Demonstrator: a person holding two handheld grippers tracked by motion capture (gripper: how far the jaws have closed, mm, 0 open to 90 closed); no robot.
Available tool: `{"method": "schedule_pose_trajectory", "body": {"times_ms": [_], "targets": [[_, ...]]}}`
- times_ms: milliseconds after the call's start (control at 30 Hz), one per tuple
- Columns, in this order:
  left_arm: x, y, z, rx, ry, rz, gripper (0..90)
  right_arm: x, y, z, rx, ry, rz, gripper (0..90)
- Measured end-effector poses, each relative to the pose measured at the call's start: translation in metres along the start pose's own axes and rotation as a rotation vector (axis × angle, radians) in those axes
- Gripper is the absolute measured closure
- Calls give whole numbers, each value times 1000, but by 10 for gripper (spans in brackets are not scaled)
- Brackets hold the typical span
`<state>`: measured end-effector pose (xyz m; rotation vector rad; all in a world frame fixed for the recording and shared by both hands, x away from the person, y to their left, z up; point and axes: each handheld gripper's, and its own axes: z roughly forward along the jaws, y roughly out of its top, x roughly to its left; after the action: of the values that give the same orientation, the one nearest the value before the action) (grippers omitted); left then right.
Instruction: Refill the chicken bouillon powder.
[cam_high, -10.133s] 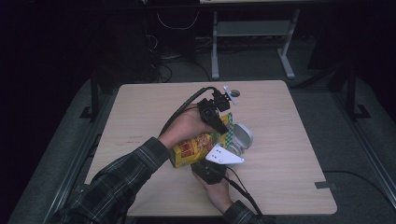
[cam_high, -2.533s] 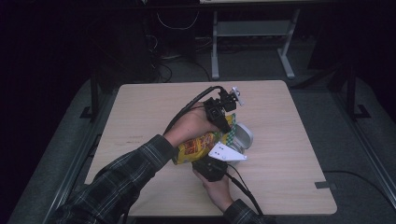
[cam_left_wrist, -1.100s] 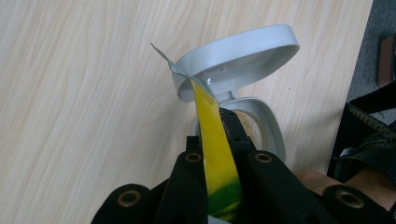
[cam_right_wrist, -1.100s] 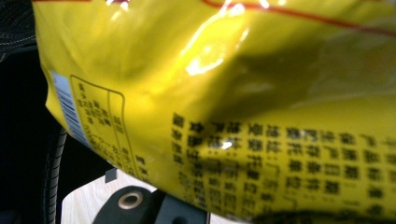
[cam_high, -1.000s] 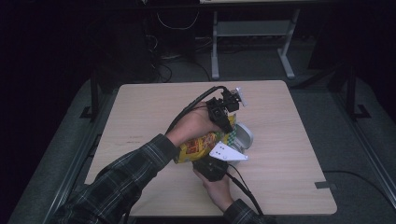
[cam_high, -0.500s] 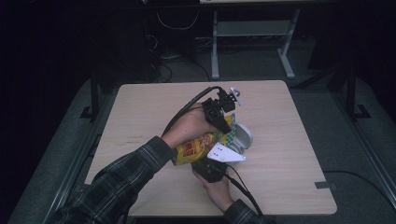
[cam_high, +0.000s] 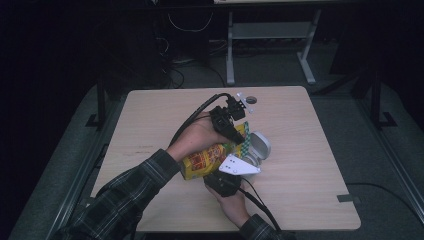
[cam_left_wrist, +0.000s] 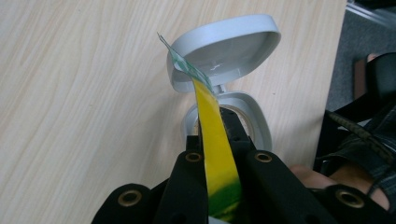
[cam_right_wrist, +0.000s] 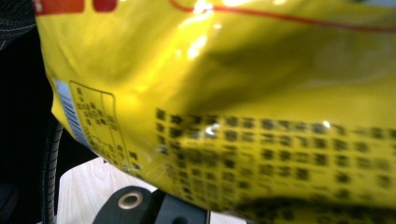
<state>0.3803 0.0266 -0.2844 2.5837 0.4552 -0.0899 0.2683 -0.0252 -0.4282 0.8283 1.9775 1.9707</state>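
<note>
- Pale wood-grain desk (cam_high: 310, 165), grey carpet, dark room.
- Glossy yellow snack bag (cam_high: 207, 159) mid-desk; left tongs (cam_left_wrist: 219, 140) pinched on its top edge.
- Grey plastic lidded container (cam_left_wrist: 233, 51) open.
- Right tongs (cam_high: 222, 182): can't tell.

Dark plaid sleeve (cam_high: 131, 195); each black tool (cam_left_wrist: 219, 154) has brass-ringed screw holes and a trailing cable.

Glossy yellow foil-like snack bag (cam_right_wrist: 233, 93), smooth grey plastic lidded container (cam_left_wrist: 233, 51), matt pale wood-grain table (cam_high: 310, 150)
</note>
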Motion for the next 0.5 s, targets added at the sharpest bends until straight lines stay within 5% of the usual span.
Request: {"method": "schedule_pose_trajectory", "body": {"times_ms": [500], "targets": [[-8,-21,-28,-95,-47,28,899,0,-3,1,25,-3,-16,898]]}}
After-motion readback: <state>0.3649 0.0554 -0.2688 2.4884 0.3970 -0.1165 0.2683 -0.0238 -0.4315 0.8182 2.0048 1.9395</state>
